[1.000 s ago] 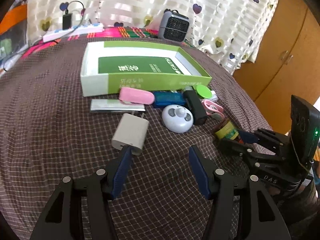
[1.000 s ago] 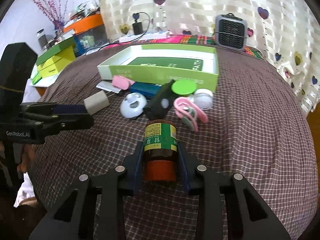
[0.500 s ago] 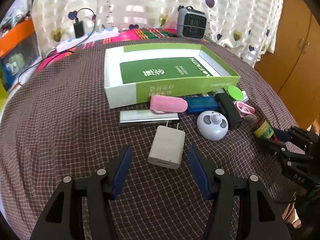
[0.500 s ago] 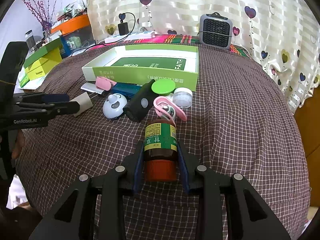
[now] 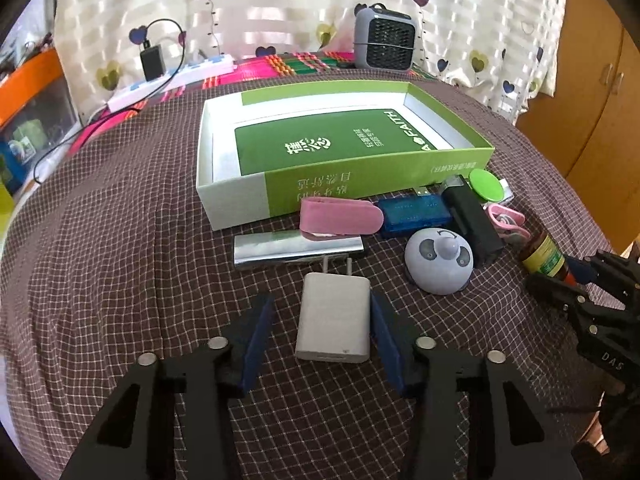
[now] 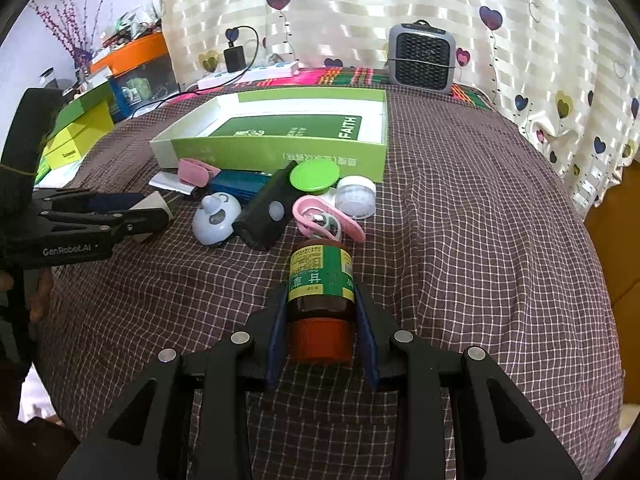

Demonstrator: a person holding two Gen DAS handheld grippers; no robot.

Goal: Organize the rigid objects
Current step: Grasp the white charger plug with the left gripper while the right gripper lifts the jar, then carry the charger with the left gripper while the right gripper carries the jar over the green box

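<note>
Along the near wall of the green box the small things lie in a loose row, and none of them is inside it yet: only the printed green card covers its floor, so the sorting looks barely begun. The left gripper has just been closing around the white charger; its right pad is at the charger's side, the left pad stands just clear (no real hold yet, as I read it). The right gripper is clenched on the brown bottle, with the orange cap toward the camera. The silver bar, pink case, blue stick, round grey gadget, black block, green lid, pink clip and clear jar all wait. The charger's prongs almost touch the silver bar. Open checked cloth lies to the right of the row. The box's near wall must be cleared from above.
</note>
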